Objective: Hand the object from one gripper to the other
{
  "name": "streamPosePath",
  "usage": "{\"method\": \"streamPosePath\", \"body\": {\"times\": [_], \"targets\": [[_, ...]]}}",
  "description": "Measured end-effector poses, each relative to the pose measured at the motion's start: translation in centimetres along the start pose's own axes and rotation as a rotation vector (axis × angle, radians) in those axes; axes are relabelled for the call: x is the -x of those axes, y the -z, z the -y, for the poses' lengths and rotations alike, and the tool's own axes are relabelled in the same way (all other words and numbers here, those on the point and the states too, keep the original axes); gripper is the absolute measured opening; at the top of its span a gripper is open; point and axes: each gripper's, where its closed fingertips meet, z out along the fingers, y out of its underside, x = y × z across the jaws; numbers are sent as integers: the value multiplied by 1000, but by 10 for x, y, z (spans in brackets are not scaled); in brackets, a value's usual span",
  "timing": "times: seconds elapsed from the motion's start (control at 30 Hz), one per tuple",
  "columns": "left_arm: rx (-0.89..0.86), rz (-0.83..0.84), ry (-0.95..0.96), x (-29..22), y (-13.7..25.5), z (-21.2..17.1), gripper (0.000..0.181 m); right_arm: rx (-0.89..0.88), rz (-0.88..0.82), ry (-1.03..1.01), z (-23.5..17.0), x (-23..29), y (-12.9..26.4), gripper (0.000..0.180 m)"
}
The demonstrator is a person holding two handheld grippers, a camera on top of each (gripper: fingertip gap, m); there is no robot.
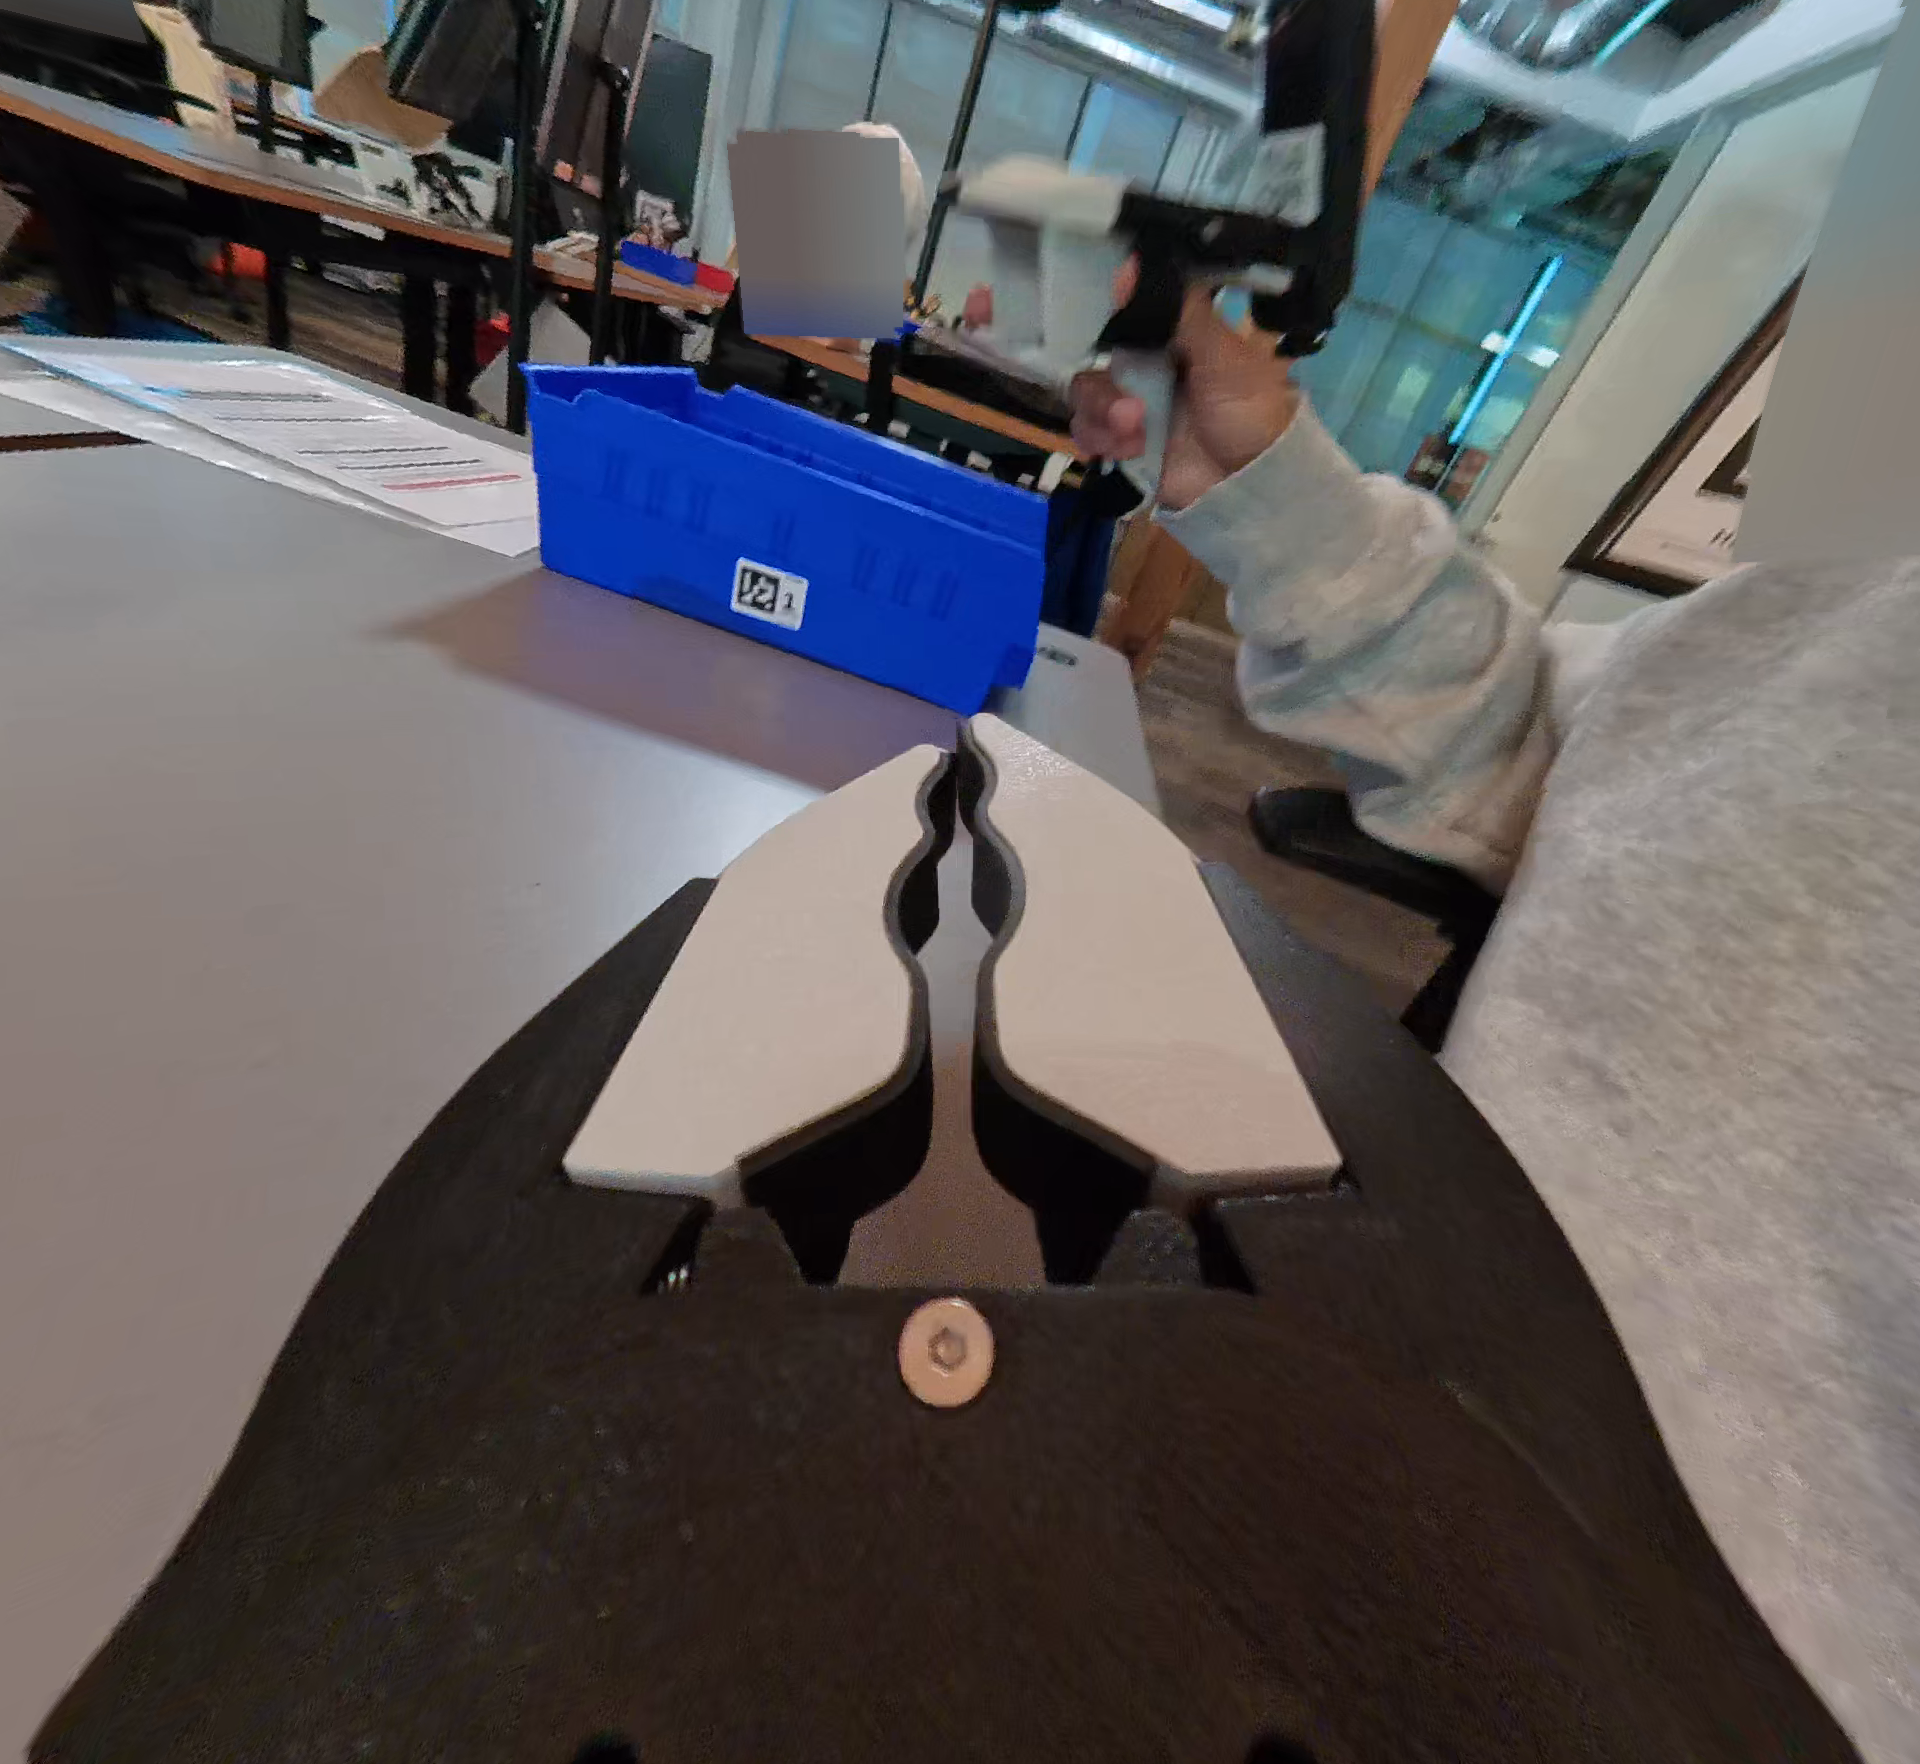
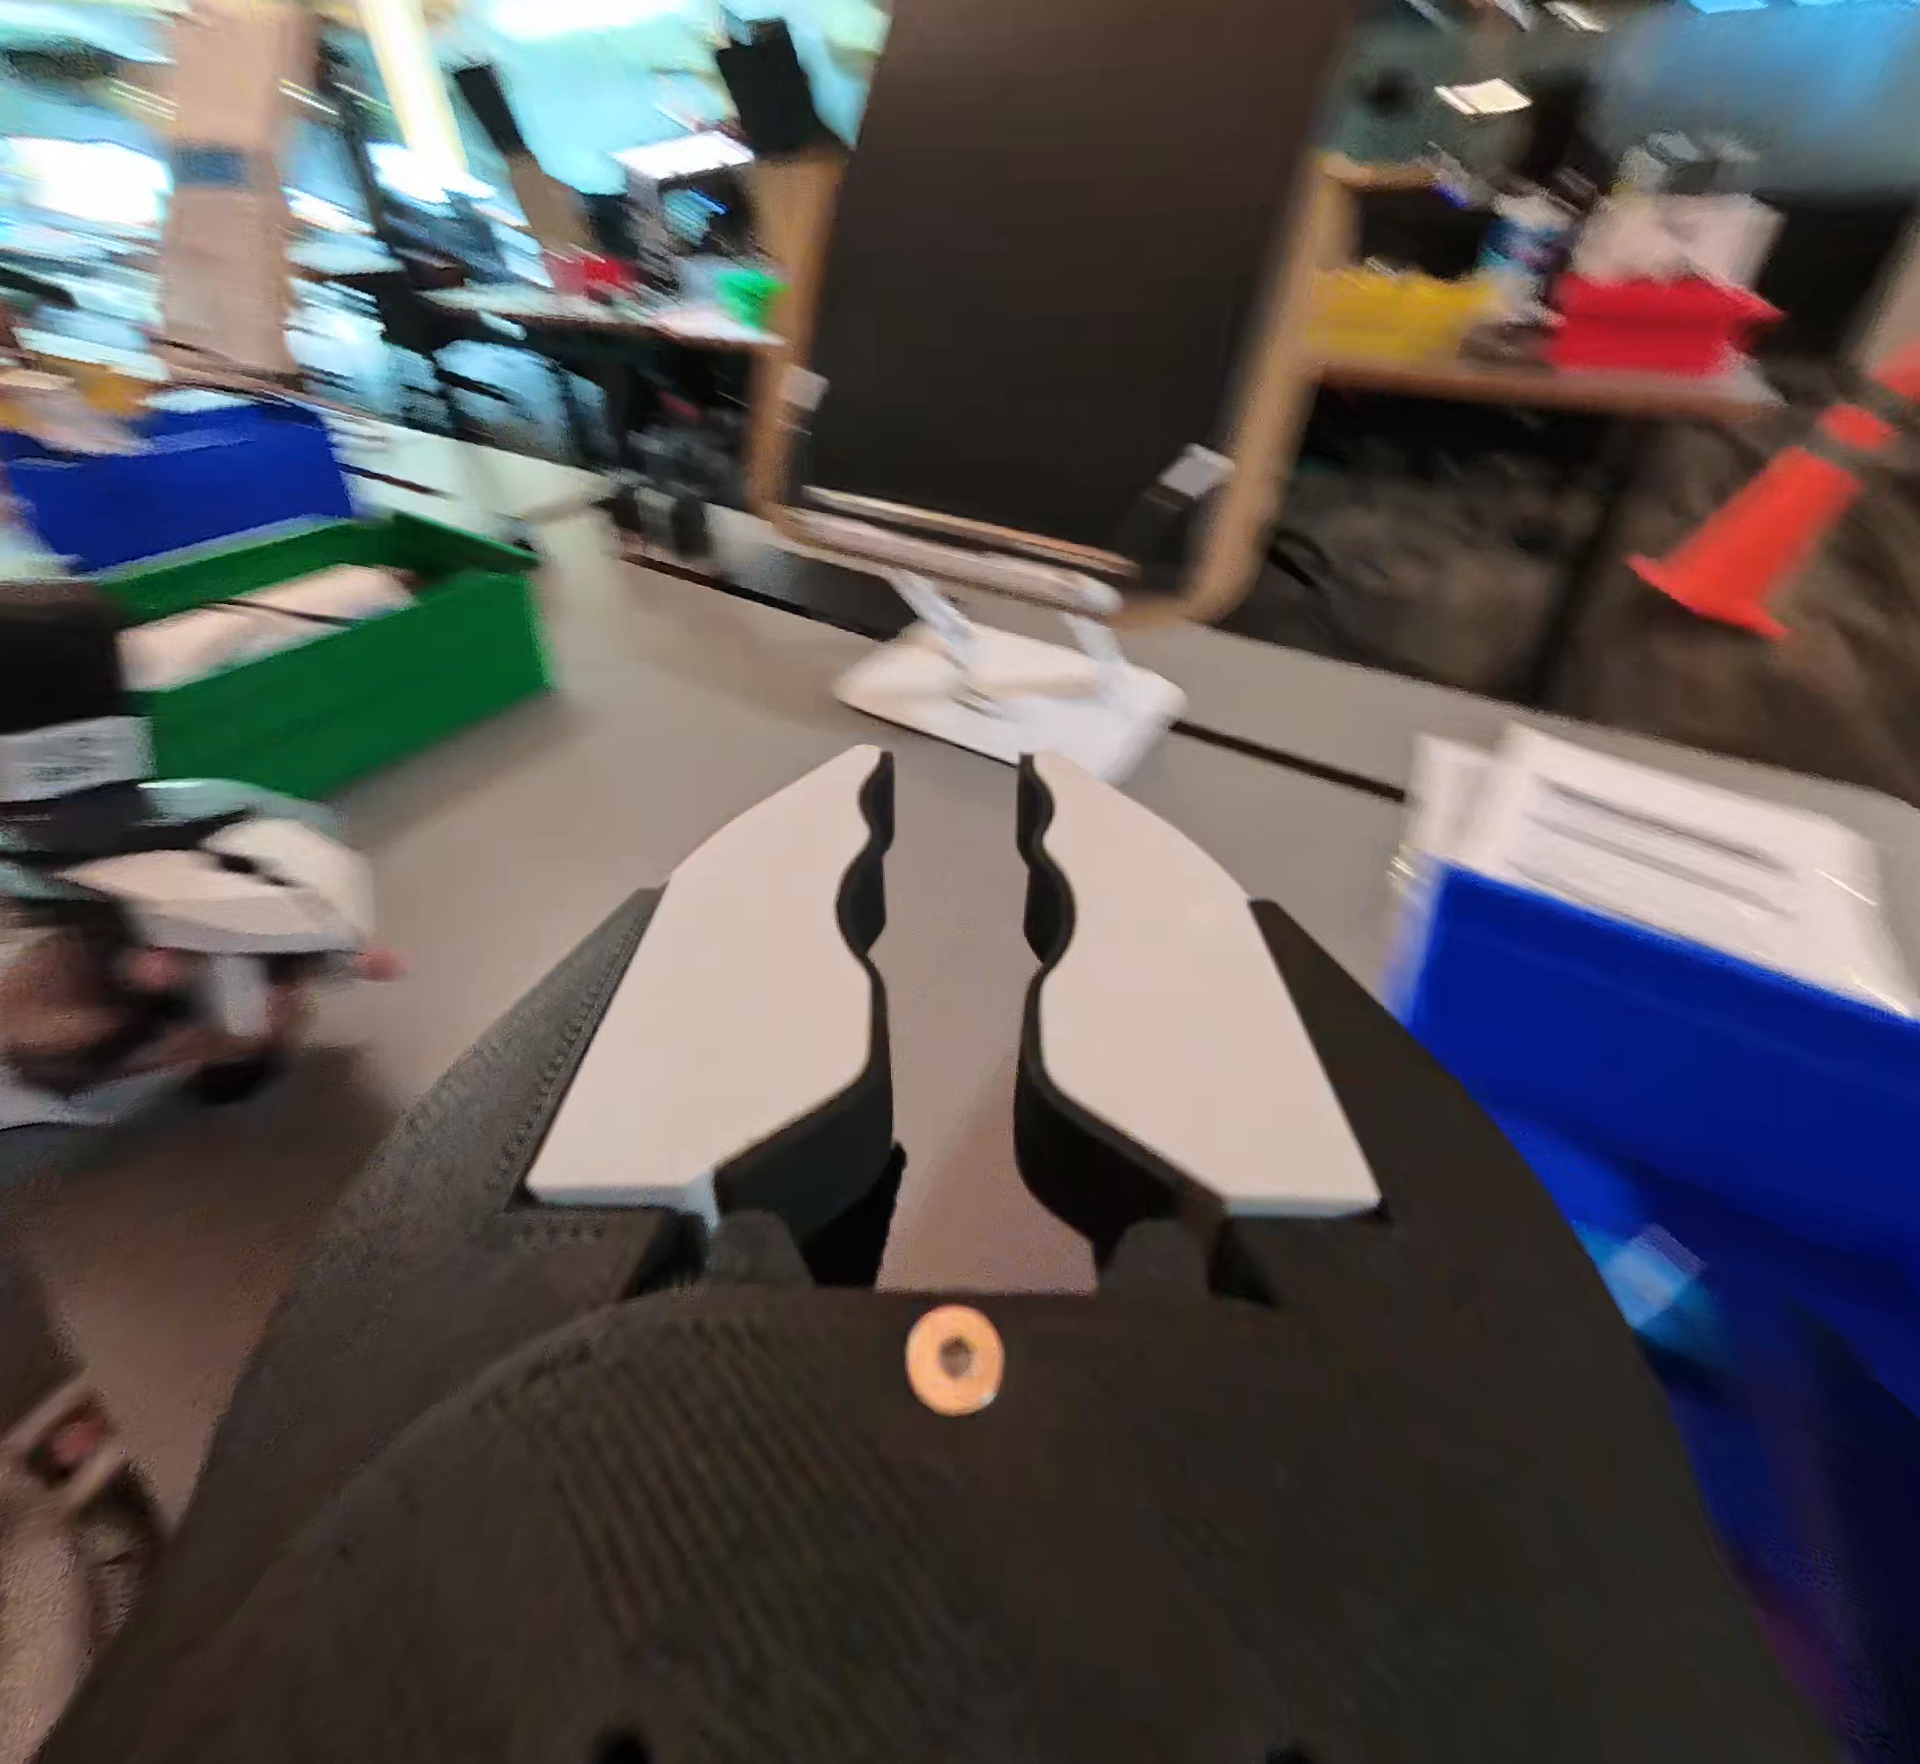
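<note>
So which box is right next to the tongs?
The blue bin in the right wrist view, beside the right tongs. The green bin sits farther off to the left, and the red bins are far away on a shelf.

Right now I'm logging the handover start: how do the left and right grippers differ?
The left gripper has its fingers nearly touching at the tips; the right gripper shows a clear gap with grey table visible through it. The left gripper sits low over the table facing a blue bin; the right gripper's view is motion-blurred, with a green bin at its left. Both are empty, with white fingers on black bodies.
</note>
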Motion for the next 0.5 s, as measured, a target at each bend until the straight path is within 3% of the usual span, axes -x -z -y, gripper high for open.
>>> {"method": "streamPosePath", "body": {"times": [0.07, 0.17, 0.3, 0.37, 0.5], "targets": [[56, 30, -80, 1, -2, -8, 2, -87, 177, 21, 2, 65, -17, 18], [92, 101, -311, 1, -4, -12, 2, -50, 366, 67, -38, 139, -42, 15], [130, 247, -712, 4, 0, -12, 3, 69, 439, 134, -96, 170, -58, 4], [159, 259, -777, 4, -1, -16, 25, 77, 482, 127, -103, 177, -58, 3], [185, 338, -676, 22, -2, -18, 65, 74, 522, 130, -114, 182, -58, 1]]}}
